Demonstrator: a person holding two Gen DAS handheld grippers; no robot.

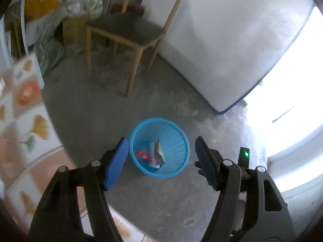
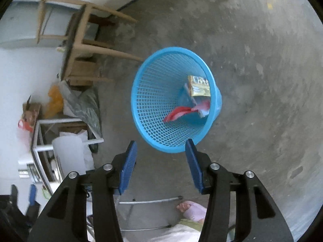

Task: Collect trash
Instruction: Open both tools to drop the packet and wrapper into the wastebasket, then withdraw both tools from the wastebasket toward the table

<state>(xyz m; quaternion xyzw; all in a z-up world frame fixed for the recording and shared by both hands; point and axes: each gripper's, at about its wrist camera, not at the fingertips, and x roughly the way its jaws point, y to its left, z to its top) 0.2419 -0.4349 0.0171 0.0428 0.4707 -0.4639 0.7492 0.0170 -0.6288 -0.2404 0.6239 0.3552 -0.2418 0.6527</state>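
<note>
Here, the left gripper [image 1: 161, 161] and right gripper [image 2: 160, 165] both stood wide and empty above the blue basket [image 2: 141, 100], which held wrappers [image 2: 198, 86]

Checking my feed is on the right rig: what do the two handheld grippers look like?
Both match: the left gripper and right gripper have black plastic linkage arms with silver pivot pins and two flat blue ribbed finger pads. A small black module with a green light shows beside the left one.
</note>
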